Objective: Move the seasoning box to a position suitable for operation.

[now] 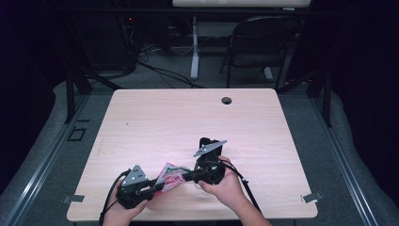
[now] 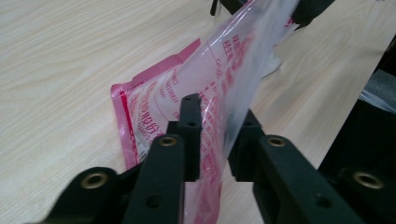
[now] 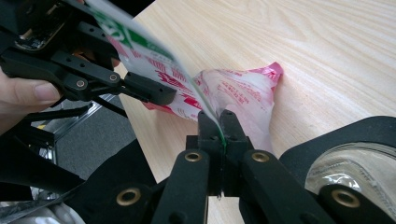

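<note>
A clear plastic bag (image 1: 170,175) with red and pink print hangs between my two grippers near the table's front edge. The left gripper (image 1: 157,186) comes in from the left, the right gripper (image 1: 186,178) from the right. In the left gripper view the bag (image 2: 154,102) passes between the jaws of the left gripper (image 2: 217,135), which are shut on its bunched film; its lower corner rests on the wood. My right gripper (image 3: 223,126) is shut on the thin green-and-white top edge of the bag (image 3: 243,93). One of the left gripper's fingers (image 3: 149,93) lies across the bag.
The light wooden table (image 1: 188,117) has a round cable hole (image 1: 227,100) at its far edge. A dark folding chair (image 1: 263,42) and a white desk leg (image 1: 194,47) stand behind it. A hand (image 3: 23,93) holds the left gripper.
</note>
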Demonstrator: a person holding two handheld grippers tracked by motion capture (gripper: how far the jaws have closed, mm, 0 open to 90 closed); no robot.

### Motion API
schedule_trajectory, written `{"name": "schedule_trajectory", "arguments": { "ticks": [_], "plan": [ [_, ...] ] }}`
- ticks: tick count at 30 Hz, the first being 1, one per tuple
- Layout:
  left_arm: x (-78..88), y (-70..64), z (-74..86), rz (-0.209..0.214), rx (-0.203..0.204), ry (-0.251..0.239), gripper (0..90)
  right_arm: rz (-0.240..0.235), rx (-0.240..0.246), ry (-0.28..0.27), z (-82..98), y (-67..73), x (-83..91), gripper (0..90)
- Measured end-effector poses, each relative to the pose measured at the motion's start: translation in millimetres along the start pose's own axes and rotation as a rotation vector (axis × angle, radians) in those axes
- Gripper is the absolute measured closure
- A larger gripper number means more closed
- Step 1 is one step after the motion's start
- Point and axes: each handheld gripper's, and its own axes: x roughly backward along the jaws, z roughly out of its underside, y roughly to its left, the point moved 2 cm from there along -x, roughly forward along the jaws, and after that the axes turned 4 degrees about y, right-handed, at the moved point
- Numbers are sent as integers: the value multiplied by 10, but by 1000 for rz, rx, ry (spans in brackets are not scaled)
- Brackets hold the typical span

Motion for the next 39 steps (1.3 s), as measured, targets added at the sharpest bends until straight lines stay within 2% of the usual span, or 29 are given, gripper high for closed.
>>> {"name": "schedule_trajectory", "arguments": {
  "ticks": [5,8,10,11,15,22,23,25,29,32,34,36,39],
  "plan": [
    [-8,30,60,-1,-2,-32,583,0,5,5,3,5,-14,900],
    [-46,41,107,-33,-15,-54,480,0,2,5,1,0,-17,900],
    [-73,43,151,-44,-13,-62,449,-2,4,9,1,0,-18,900],
    [-91,41,175,-36,-5,-62,444,-2,7,9,1,-1,-19,900],
    [-200,33,275,-63,5,-15,431,-5,6,12,3,-7,-16,900],
    [-261,58,377,-102,10,-34,394,-7,7,11,9,-12,-16,900],
    [-267,84,401,-116,27,-40,360,-10,6,9,16,-15,-18,900],
    [-279,99,428,-107,55,-33,337,-13,9,10,18,-14,-21,900],
    [-302,103,467,-92,72,-26,341,-13,8,11,14,-15,-22,900],
    [-334,101,498,-86,82,-2,342,-12,9,17,12,-21,-20,900],
    [-373,100,532,-93,78,35,360,-14,9,16,12,-20,-20,900],
    [-389,92,552,-106,59,30,403,-15,10,14,11,-18,-21,900],
    [-383,91,549,-112,57,31,444,-13,12,11,12,-16,-21,900]
  ]
}}
